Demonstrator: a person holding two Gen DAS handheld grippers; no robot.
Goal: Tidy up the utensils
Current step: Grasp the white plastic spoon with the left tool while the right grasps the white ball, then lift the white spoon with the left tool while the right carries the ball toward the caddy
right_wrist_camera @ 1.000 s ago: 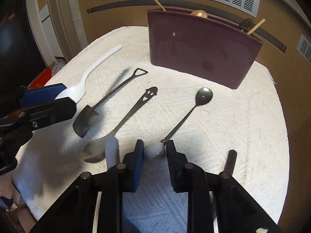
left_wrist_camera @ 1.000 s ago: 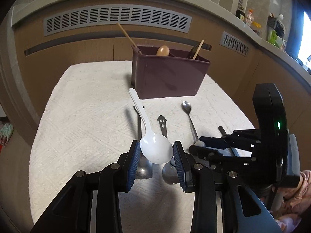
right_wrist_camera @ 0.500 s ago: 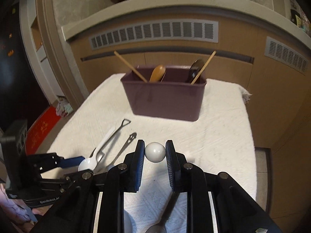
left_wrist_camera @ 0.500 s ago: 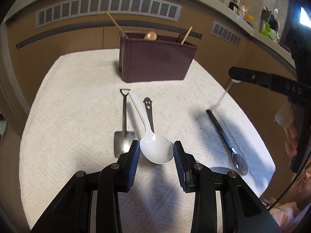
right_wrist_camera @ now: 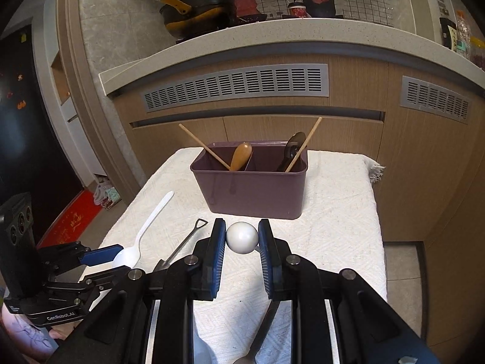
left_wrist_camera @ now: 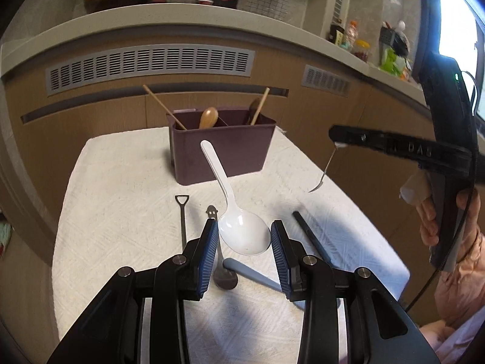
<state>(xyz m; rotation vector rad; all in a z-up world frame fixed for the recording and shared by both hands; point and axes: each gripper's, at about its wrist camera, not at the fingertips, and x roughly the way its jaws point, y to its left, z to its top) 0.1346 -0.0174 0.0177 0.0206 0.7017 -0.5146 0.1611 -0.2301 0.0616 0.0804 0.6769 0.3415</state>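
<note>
The left hand-held gripper (left_wrist_camera: 244, 238) is clamped on the bowl of a white plastic spoon (left_wrist_camera: 242, 233), held clear above the desk (left_wrist_camera: 121, 212). The spoon's long axis runs forward and a little to the left, away from the pads, so its handle tip already points at the purple caddy (left_wrist_camera: 224, 148), which stands straight ahead at the far end of the cloth.

The right hand-held gripper (right_wrist_camera: 242, 238) is closed on the white ball end (right_wrist_camera: 242, 237) of a metal spoon. In the left wrist view that spoon (left_wrist_camera: 326, 170) hangs downward from the raised jaws, bowl lowest, off to the right of the caddy. From the right wrist view the caddy (right_wrist_camera: 251, 182) lies directly ahead and below, its right compartment showing a dark utensil and a chopstick.

Judging from both views, each hand is about equally near. The left spoon would go in handle first; the right spoon, hanging upright, looks ready to drop in bowl first.

A small shovel-shaped spoon (left_wrist_camera: 182, 221), a smiley-handled spoon (left_wrist_camera: 212, 215) and a black stick (left_wrist_camera: 309, 236) lie on the cloth.
</note>
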